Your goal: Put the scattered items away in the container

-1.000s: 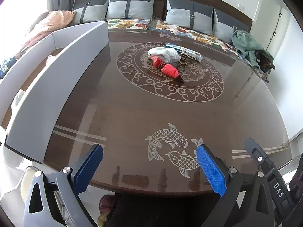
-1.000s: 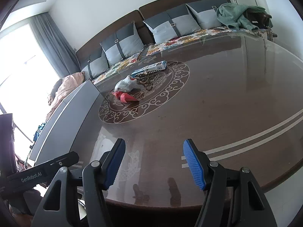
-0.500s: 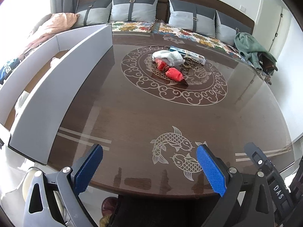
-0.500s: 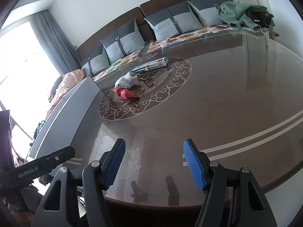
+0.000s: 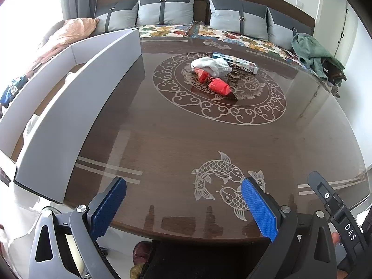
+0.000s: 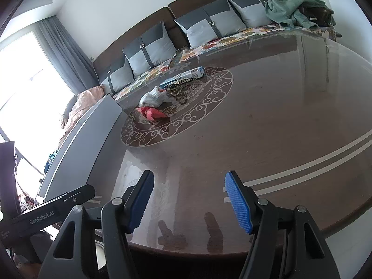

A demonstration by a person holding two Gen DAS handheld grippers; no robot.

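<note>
A small heap lies on the table's round ornament: a white sock (image 5: pixel 212 66) (image 6: pixel 153 97), red wrapped packets (image 5: pixel 217 84) (image 6: pixel 152 113), a blue-white flat box (image 5: pixel 237 61) (image 6: pixel 183 78) and a dark chain-like item (image 5: pixel 236 73) (image 6: pixel 174 88). A large grey-white open box (image 5: pixel 76 107) (image 6: pixel 76 144) stands along the table's left side. My left gripper (image 5: pixel 183 207) is open and empty over the near table edge. My right gripper (image 6: pixel 189 202) is open and empty too, near the front edge, far from the heap.
The dark glossy table (image 5: pixel 162 139) carries fish ornaments near the front. A sofa with grey cushions (image 5: pixel 167 9) runs behind it, with a green cloth (image 5: pixel 311 51) at its right end. The other gripper's body shows at the right of the left view (image 5: pixel 337 211).
Both grippers have risen slightly and moved a little toward the table; the heap now sits lower in both views. Both jaws stay open. No item has moved.
</note>
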